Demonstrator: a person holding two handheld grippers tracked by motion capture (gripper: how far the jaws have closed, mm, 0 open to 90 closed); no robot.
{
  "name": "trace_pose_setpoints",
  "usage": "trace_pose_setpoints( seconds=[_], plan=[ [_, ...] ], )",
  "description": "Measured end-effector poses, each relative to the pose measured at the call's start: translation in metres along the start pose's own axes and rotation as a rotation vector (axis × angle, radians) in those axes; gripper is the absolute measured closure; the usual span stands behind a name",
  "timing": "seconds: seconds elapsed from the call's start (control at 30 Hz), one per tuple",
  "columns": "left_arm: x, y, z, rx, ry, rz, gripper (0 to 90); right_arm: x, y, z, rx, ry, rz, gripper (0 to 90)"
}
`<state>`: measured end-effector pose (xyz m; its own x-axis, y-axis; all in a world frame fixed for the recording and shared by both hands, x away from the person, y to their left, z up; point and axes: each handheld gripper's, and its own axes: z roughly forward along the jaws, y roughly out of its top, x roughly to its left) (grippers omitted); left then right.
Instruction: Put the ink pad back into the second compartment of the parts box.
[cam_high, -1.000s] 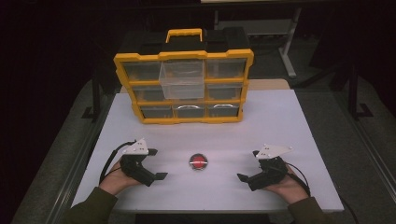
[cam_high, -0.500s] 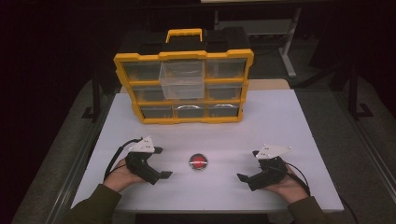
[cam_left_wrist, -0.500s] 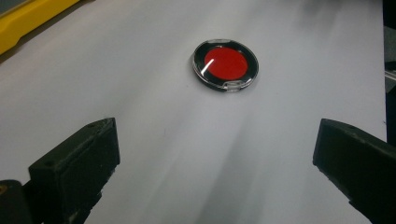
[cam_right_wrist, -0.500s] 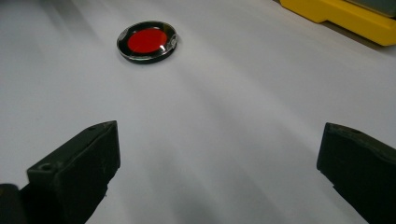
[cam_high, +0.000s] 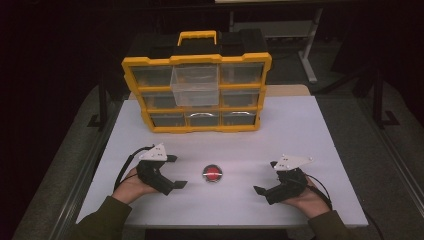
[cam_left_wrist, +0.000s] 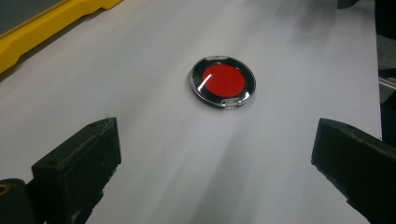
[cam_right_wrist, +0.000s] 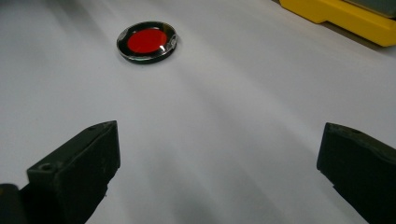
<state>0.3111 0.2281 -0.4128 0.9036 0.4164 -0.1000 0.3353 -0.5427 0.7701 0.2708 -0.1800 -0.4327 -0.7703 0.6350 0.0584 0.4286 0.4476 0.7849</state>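
A: where's the compact?

B: round black compact with a red centre (cam_high: 213, 174), flat on the white tabletop (cam_high: 300, 130), lower middle of the high view. Clear lid, small clasp tab on its rim. In the left gripper view (cam_left_wrist: 223, 82) it sits just above centre; in the right gripper view (cam_right_wrist: 147, 41) it's in the upper left

A: tongs?

B: left tongs (cam_high: 176, 172) lower left of the high view, jaws spread wide, nothing between them. They point toward the compact, close to it but not touching. Right tongs (cam_high: 265, 177) lower right of the frame, jaws also wide apart and empty, farther from the compact than the left pair. In each gripper view the two black jaws sit at the bottom corners with bare tabletop between them

A: hands?

B: one hand (cam_high: 131, 186) under the left tongs, the other hand (cam_high: 307, 201) under the right, both coming in from the bottom edge in dark green sleeves. Both rest low, at or near the surface, can't tell contact

A: anything else on the tabletop?

B: yellow and black drawer organizer (cam_high: 197, 95) upright at the upper centre of the high view, carry handle on top, three rows of clear drawers. Top-middle drawer (cam_high: 195, 84) is pulled out toward the camera, looks empty. Rest are pushed in. Its yellow base edge shows at the upper left of the left gripper view (cam_left_wrist: 42, 25) and the upper right of the right gripper view (cam_right_wrist: 348, 21). Well apart from the compact
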Motion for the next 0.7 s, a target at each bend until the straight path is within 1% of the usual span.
trace_pose_setpoints(
  seconds=[0.23,0.5,0.7],
  plan=[
    [0.0,0.003,0.002,-0.004,0.012,0.004,0.8,0.0,0.0,0.0,-0.004,-0.001,0.001,0.0],
    [0.003,0.01,0.006,-0.005,0.007,0.017,0.7,0.0,0.0,0.0,-0.006,-0.006,0.004,0.0],
    [0.003,0.013,0.007,-0.009,0.003,0.018,0.7,0.0,-0.001,-0.001,-0.007,-0.007,0.005,0.0]
  ],
)
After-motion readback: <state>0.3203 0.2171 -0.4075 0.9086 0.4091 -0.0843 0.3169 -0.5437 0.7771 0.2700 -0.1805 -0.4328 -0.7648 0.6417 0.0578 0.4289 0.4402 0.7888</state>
